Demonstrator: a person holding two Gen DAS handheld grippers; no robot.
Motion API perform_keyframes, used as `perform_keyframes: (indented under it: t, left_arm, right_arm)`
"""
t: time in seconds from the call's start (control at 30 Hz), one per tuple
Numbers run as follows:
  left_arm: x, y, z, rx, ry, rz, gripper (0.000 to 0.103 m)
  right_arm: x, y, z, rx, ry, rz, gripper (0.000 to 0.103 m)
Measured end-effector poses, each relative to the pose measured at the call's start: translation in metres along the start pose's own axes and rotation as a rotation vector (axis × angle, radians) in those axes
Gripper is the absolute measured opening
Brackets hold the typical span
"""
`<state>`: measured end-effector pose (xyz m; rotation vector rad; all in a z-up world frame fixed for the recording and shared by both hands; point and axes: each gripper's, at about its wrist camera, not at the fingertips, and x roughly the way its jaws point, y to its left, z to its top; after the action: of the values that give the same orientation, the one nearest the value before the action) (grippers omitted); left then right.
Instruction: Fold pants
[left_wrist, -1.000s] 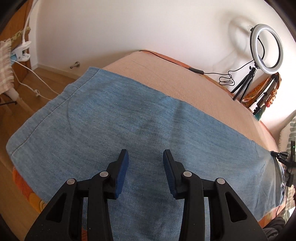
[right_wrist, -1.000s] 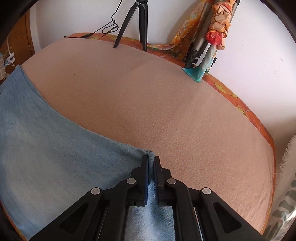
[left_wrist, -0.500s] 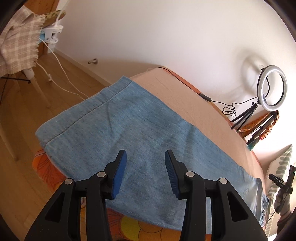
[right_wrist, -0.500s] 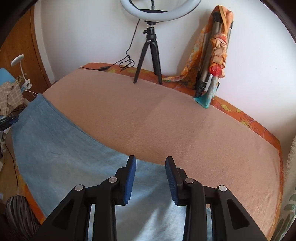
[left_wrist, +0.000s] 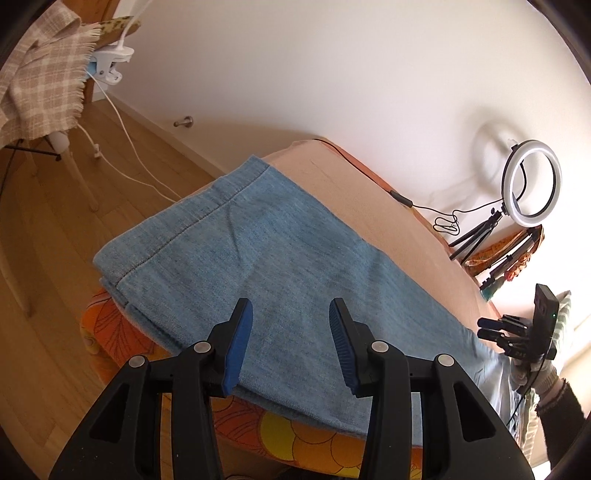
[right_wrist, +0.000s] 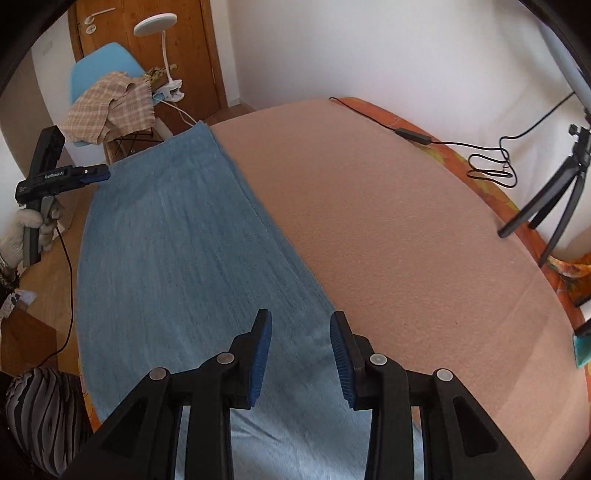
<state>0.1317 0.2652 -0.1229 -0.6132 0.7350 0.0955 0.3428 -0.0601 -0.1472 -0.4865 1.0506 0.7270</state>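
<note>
**Both grippers clear of the jeans, next fold pending**

Across the near edge of the peach-covered bed, the jeans lay flat as one long blue strip, legs stacked on each other, the hemmed cuff end hanging just past the bed's corner on the left. My left gripper hovered above that cuff end with its jaws partly parted and nothing between the pads. My right gripper hovered over the opposite end of the strip, jaws likewise partly parted and empty, denim below them but not pinched.

What the next move turned on, as I judged it: the strip's long axis ran from one gripper to the other, so a fold in half meant carrying one end along that axis onto the other. Each hand was nearest its own end.

Against a second earlier, my right gripper's pads no longer pinched the denim edge; they had let go and swung to look down the length of the strip. My left gripper's view had shifted toward the cuff corner, its gap hardly changed.
</note>
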Motion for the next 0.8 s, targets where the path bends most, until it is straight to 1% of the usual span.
perform_keyframes:
  t: [0.07,0.17,0.37,0.43,0.47,0.5,0.53,0.57,0.6,0.67,0.8]
  left_arm:
    - [-0.001,0.002,0.001,-0.002,0.002,-0.007,0.042]
    - [-0.002,0.004,0.002,0.000,0.002,-0.011,0.042]
    - [0.000,0.006,0.003,-0.003,0.003,-0.021,0.042]
    - [0.002,0.006,0.003,-0.004,0.005,-0.021,0.042]
    - [0.004,0.006,0.002,-0.005,0.008,-0.020,0.042]
    - [0.005,0.006,0.002,-0.005,0.011,-0.019,0.042]
    - [0.006,0.006,0.001,-0.005,0.015,-0.018,0.042]
    - [0.007,0.006,0.000,-0.007,0.019,-0.020,0.042]
    - [0.007,0.006,-0.001,-0.008,0.021,-0.021,0.042]
    - [0.008,0.007,-0.002,-0.009,0.023,-0.019,0.042]
    - [0.006,0.012,-0.001,-0.019,0.016,-0.004,0.042]
  right_arm:
    - [0.021,0.001,0.010,-0.026,0.024,0.010,0.034]
    - [0.040,0.001,0.020,-0.043,0.044,0.029,0.033]
    - [0.055,0.005,0.023,-0.084,0.092,0.050,0.034]
    - [0.055,0.006,0.023,-0.085,0.095,0.055,0.029]
    - [0.055,0.007,0.023,-0.085,0.097,0.051,0.025]
    - [0.055,0.009,0.022,-0.093,0.097,0.034,0.021]
    - [0.054,0.012,0.022,-0.107,0.100,0.014,0.020]
    - [0.053,0.016,0.021,-0.128,0.103,-0.005,0.015]
    - [0.053,0.022,0.022,-0.152,0.104,-0.019,0.005]
    - [0.052,0.030,0.019,-0.190,0.107,-0.049,0.001]
    - [0.043,0.040,0.020,-0.225,0.079,-0.120,0.000]
